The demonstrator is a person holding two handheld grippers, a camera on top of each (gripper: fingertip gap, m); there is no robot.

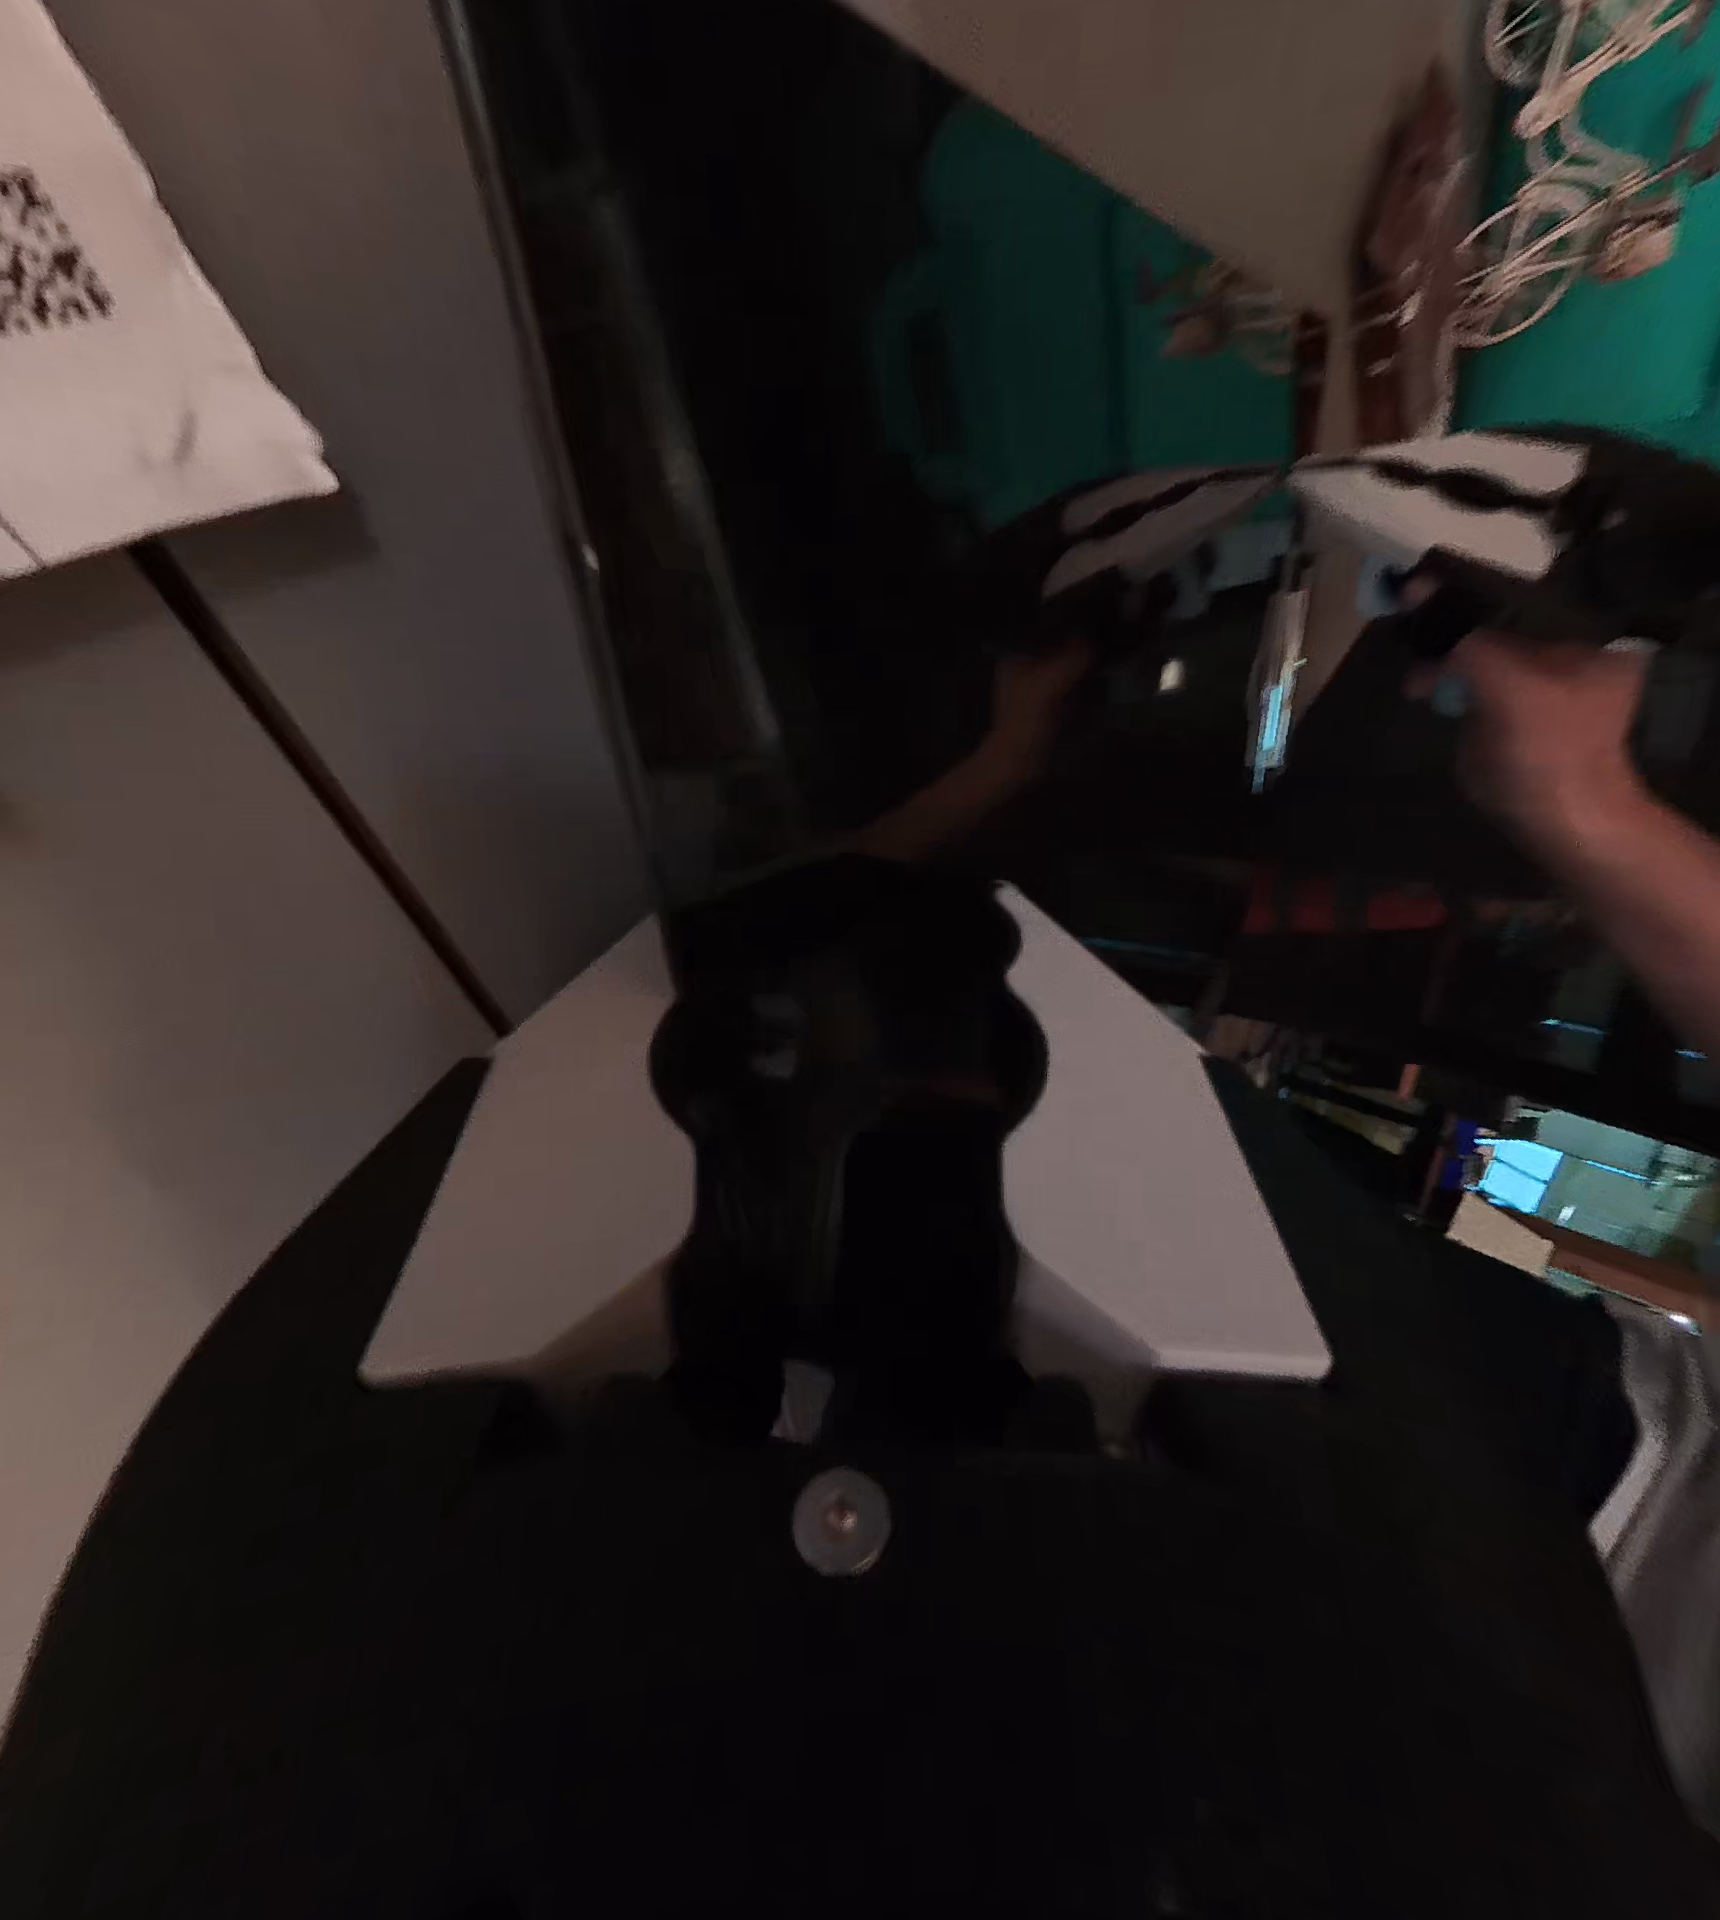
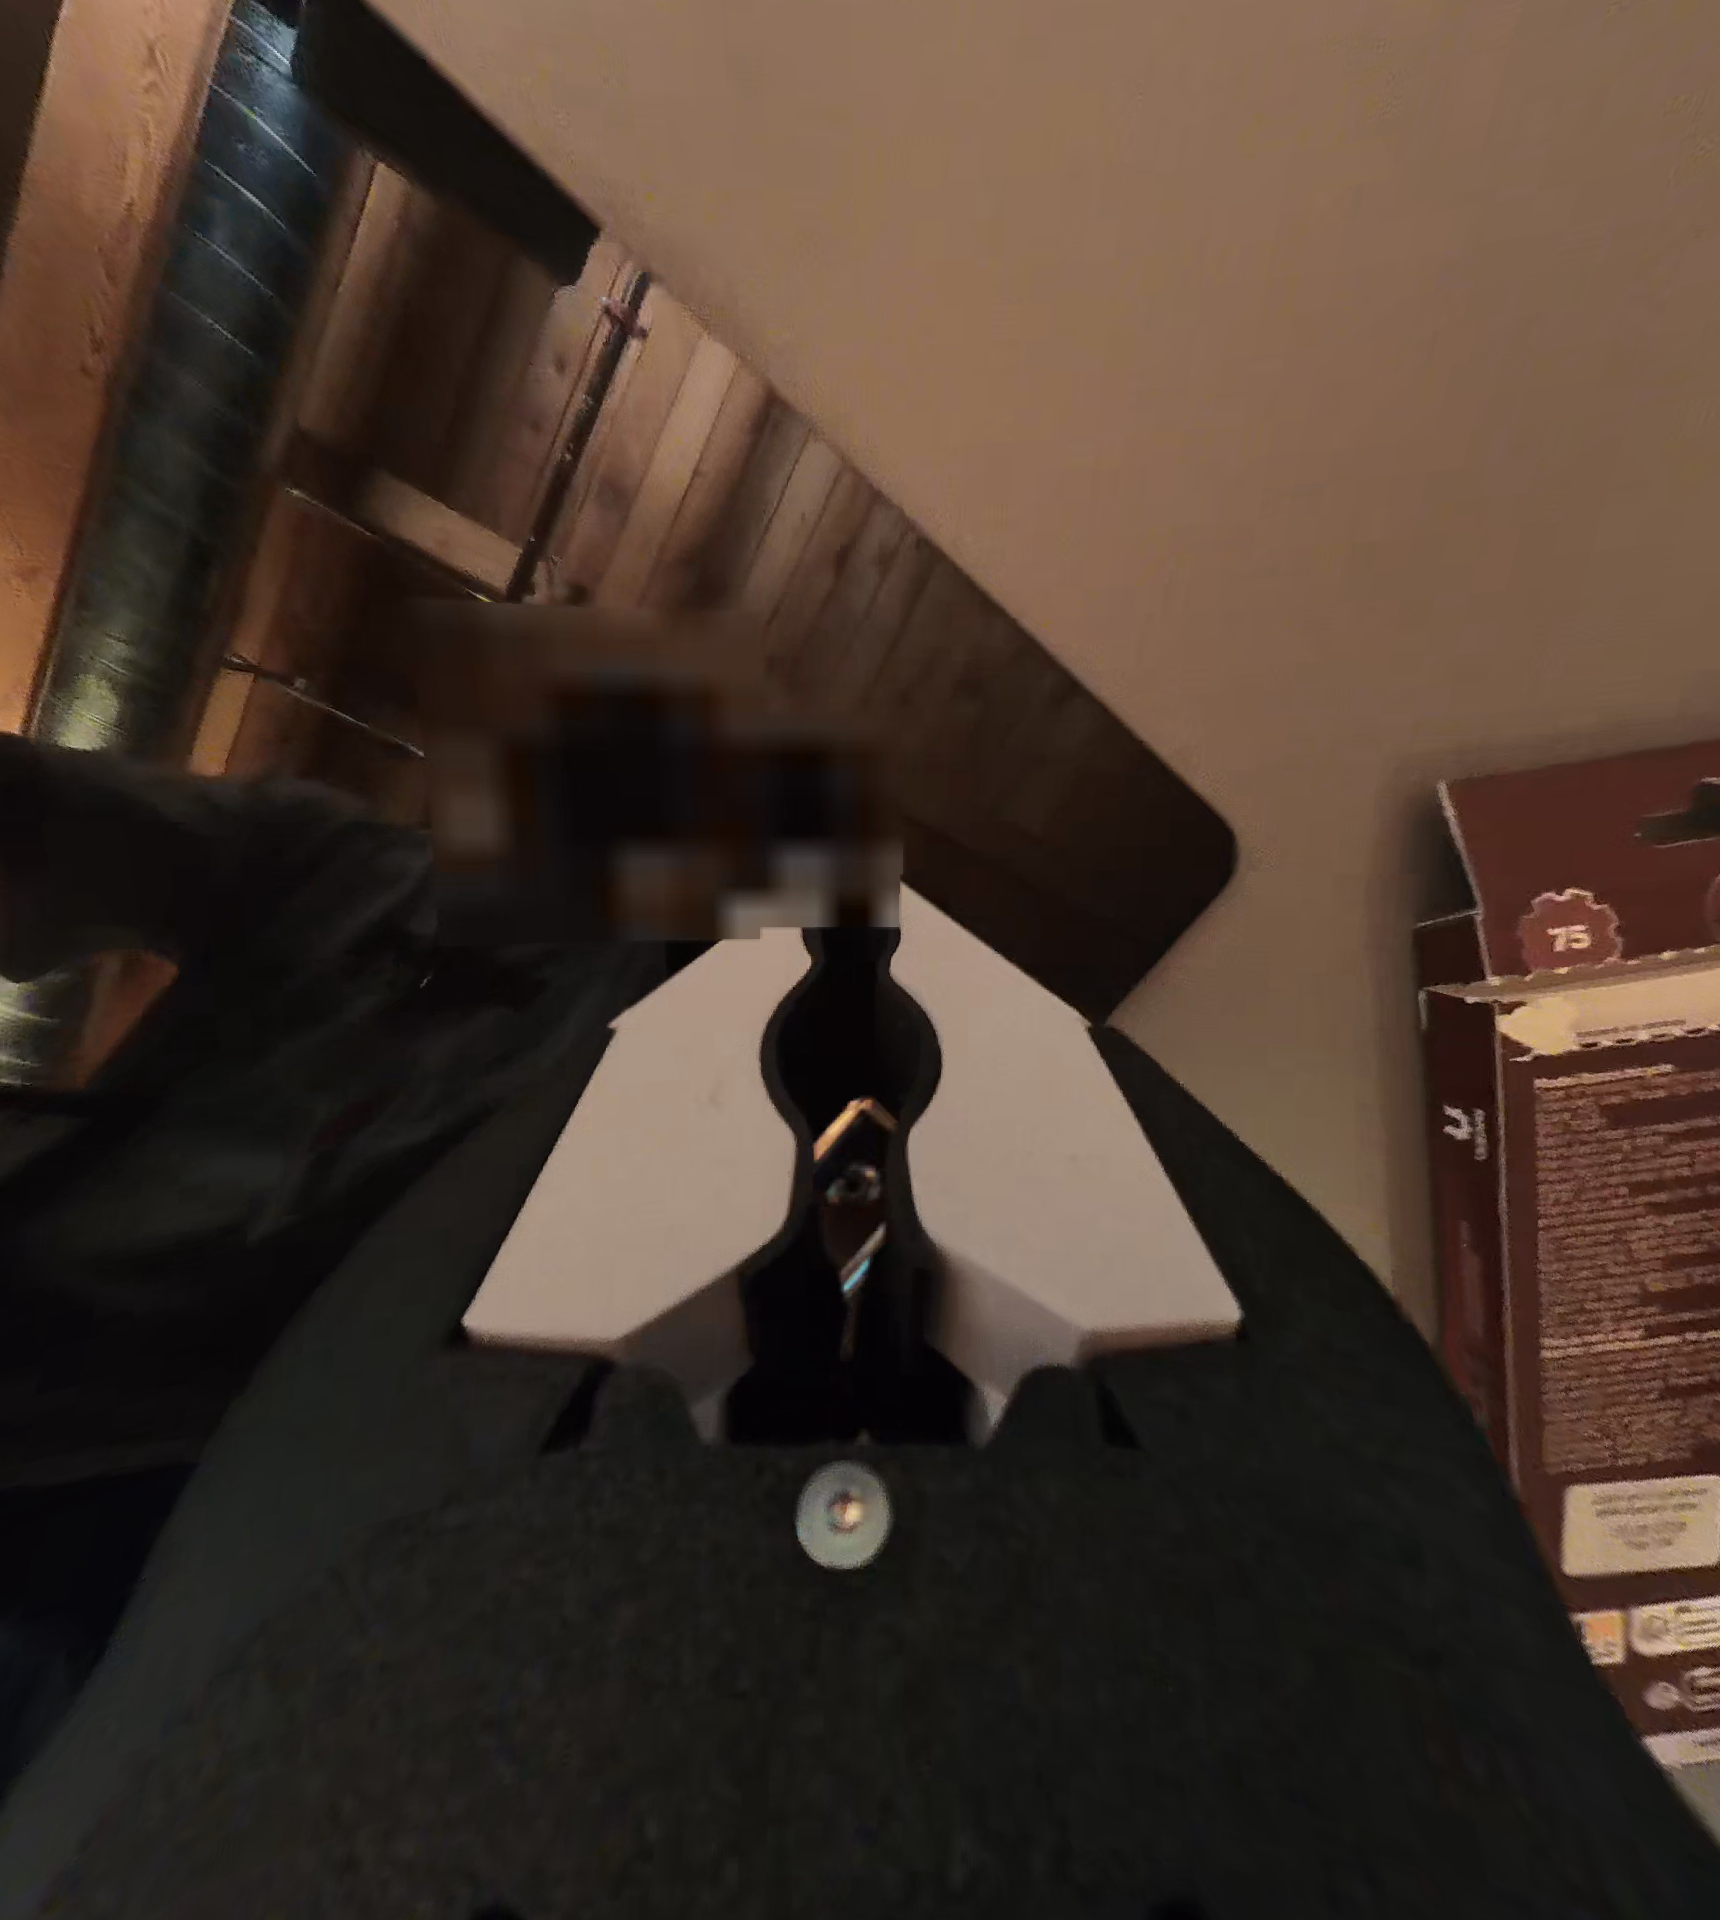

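My left gripper (image 1: 840, 997) is clenched; its two white fingers (image 1: 565, 1174) meet at the tips around a dark gap, and I cannot tell whether anything sits in it, because the view there is too dark. It points at a dark glass pane (image 1: 752, 436). Left of the pane stands a pale wall (image 1: 212, 831), and a white paper (image 1: 56, 343) with a printed code hangs at the wall's upper left. Right of the pane, blurred, my right hand (image 1: 1552, 738) holds the other gripper (image 1: 1282, 499), its striped fingers closed, well apart from my left one.

In the right wrist view, my right gripper (image 2: 851, 956) is clenched on a small shiny metal piece (image 2: 851, 1184) with a screw hole, which lies deep between the fingers (image 2: 669, 1174), behind the tips. Right of the gripper, a dark red box (image 2: 1645, 1247) with an open top flap stands against a cream wall (image 2: 1251, 364). To the upper left are wooden planks (image 2: 648, 468) and a ribbed duct (image 2: 181, 436).
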